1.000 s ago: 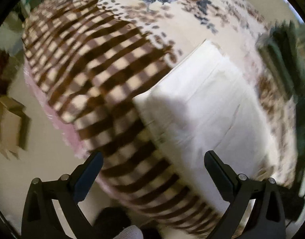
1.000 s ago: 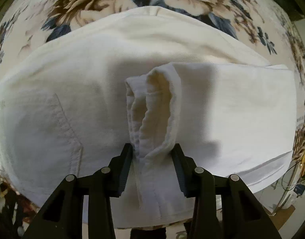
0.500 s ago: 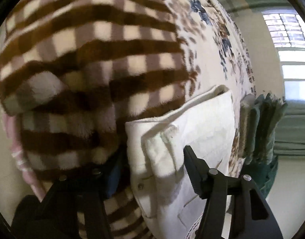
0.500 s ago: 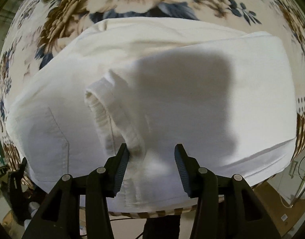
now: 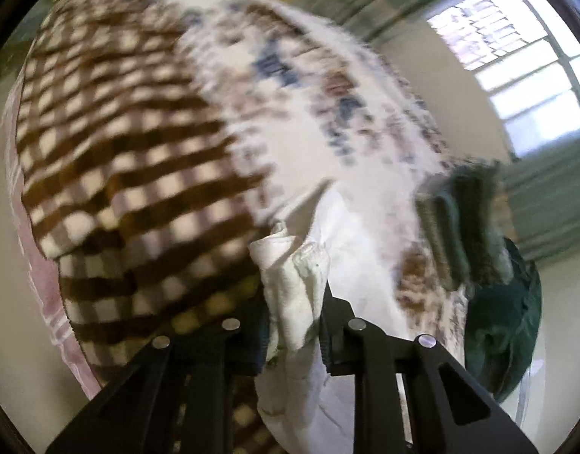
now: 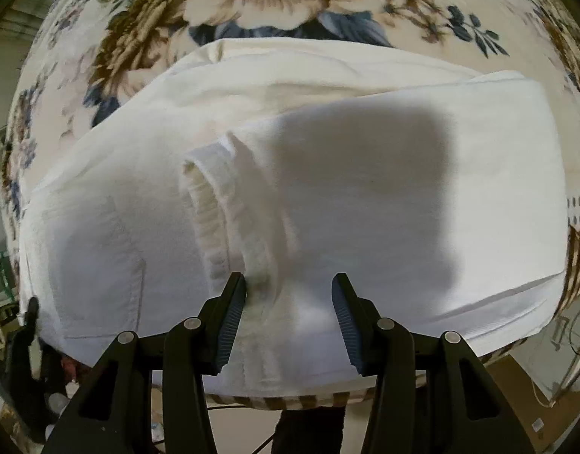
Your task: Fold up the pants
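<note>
White pants (image 6: 365,196) lie folded across a bed with a floral blanket (image 6: 252,3). A hem end of a leg (image 6: 229,212) lies bunched on top, just ahead of my right gripper (image 6: 290,302), which is open, its left finger touching the cloth. A back pocket (image 6: 97,265) shows at the left. In the left wrist view my left gripper (image 5: 295,317) is shut on a bunched corner of the white pants (image 5: 293,280) at the bed's edge.
A brown checked blanket (image 5: 131,174) covers the near side of the bed. A dark green folded stack (image 5: 464,219) sits on the bed to the right of the pants. A window (image 5: 517,68) is at the far right. A cardboard box (image 6: 547,408) stands on the floor.
My left gripper has closed on the pants' corner and the view has swung. My right gripper has opened and let go of the leg hem, which now lies on the pants.
</note>
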`<action>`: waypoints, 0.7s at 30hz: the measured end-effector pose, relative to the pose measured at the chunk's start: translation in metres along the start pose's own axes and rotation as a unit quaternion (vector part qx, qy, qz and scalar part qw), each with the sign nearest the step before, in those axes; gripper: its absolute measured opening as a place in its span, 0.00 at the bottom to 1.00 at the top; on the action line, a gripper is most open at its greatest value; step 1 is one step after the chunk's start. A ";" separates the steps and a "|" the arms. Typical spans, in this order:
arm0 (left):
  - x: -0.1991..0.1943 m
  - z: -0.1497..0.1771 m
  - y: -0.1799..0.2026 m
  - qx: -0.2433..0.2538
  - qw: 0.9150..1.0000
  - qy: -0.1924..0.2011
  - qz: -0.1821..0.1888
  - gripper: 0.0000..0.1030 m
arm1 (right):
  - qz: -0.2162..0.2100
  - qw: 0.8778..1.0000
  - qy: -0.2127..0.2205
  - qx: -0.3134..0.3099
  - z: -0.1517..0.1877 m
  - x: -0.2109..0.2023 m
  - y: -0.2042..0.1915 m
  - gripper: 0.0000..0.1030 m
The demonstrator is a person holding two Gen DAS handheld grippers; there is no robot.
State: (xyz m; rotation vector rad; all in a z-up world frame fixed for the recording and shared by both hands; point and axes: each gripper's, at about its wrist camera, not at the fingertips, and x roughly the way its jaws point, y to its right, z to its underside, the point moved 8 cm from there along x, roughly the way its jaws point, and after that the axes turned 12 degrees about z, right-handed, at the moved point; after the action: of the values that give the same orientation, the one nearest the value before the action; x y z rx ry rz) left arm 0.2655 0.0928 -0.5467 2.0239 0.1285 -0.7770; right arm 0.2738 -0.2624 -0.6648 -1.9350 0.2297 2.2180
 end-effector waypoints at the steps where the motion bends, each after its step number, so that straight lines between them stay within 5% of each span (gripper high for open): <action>1: -0.005 -0.001 0.016 0.023 1.000 0.002 0.004 0.17 | -0.008 1.000 0.000 -0.005 0.002 -0.002 0.001 0.49; 3: -0.012 0.001 0.045 0.062 0.998 0.003 0.009 0.17 | 0.002 1.000 0.007 -0.013 0.005 -0.006 0.008 0.73; 8: -0.031 0.030 0.133 0.197 0.980 0.008 -0.003 0.17 | -0.006 1.000 0.022 -0.004 0.013 -0.026 0.041 0.89; 15: -0.037 0.112 0.242 0.288 0.957 -0.029 0.032 0.16 | -0.005 0.999 0.034 0.003 0.013 -0.046 0.130 0.92; 21: -0.001 0.212 0.307 0.348 0.930 -0.108 0.059 0.16 | -0.024 0.998 0.030 0.058 0.008 -0.041 0.235 0.92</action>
State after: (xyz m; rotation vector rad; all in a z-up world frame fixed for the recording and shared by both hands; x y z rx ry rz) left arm 0.2810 -0.2488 -0.3979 2.5488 -0.4544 -1.0614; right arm 0.2142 -0.4902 -0.6245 -1.9259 0.3105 2.0714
